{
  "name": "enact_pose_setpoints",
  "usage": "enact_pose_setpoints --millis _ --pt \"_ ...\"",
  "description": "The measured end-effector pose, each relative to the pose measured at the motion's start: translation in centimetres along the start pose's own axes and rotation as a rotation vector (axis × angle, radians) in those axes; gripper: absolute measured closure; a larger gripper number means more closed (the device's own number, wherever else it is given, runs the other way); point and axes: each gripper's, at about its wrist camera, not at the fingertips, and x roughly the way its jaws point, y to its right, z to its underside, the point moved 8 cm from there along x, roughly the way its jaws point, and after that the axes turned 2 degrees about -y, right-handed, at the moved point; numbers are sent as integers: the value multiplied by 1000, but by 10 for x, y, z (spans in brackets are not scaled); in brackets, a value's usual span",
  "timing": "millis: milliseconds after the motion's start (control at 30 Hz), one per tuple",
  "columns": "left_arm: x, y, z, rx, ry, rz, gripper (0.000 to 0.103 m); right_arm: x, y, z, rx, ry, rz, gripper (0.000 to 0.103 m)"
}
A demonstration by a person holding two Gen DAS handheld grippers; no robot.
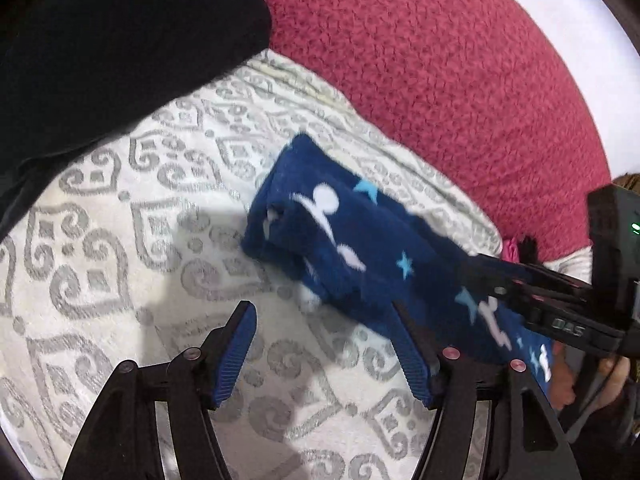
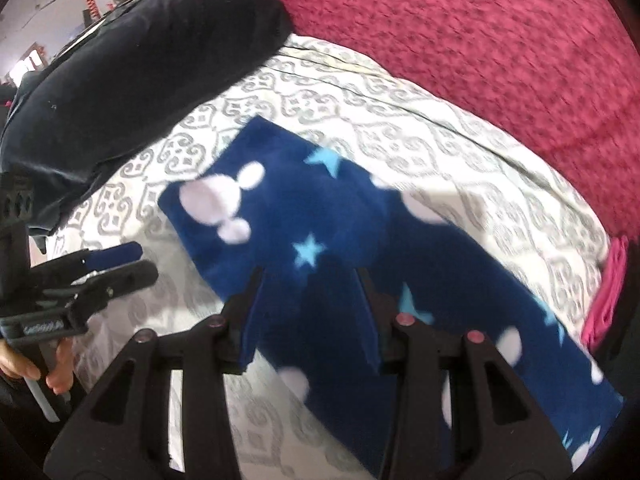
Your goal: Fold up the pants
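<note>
Fingers (image 2: pixel 256 280) over pants (image 2: pixel 320 216), lying diagonally

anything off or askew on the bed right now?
Nothing stands out. The blue pants lie in a flat folded strip on the patterned bedspread, no visible damage. A pink item sits at the bed edge, too cropped to identify.

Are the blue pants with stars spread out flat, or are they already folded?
Folded, at least once. The blue pants lie as one narrow band on the patterned sheet, and doubled layers show at the near end. The number of folds cannot be told.
</note>
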Motion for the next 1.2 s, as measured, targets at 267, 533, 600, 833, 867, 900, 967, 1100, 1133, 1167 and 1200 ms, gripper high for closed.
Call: enact_pose_setpoints --millis 267,533,600,833,867,900,967,1100,1133,1167,1200 --pt "27 4 -29 -2 9 16 36 44 -10 -52 10 -31 -52 59" --pt "40 -30 -47 -103 71 35 86 87 -26 -106 -135 15 -2 24" --pt "39 -38 -46 -105 84 24 88 109 -32 -109 -173 -44 22 25" --pt "44 -35 -45 16 93 -66 88 134 -20 -122 -80 -51 37 103" --pt "44 -35 -45 24 97 -71 88 131 -17 -128 -62 -29 22 103" --pt "43 -35 -44 27 97 -74 88 130 -16 -131 -62 -26 9 103" --pt "46 -39 -43 29 83 -89 86 134 -21 -126 -102 -73 -44 101" --pt "49 -42 -39 31 61 -107 85 141 -34 -116 -221 -67 -59 6" --pt "48 -42 -38 36 63 -116 83 144 -35 -118 -231 -56 -49 7" --pt "48 -42 -37 42 63 -128 80 150 -36 -118 -234 -72 -51 11" --pt "49 -42 -37 45 63 -137 79 157 -38 -116 -223 -107 -77 48"
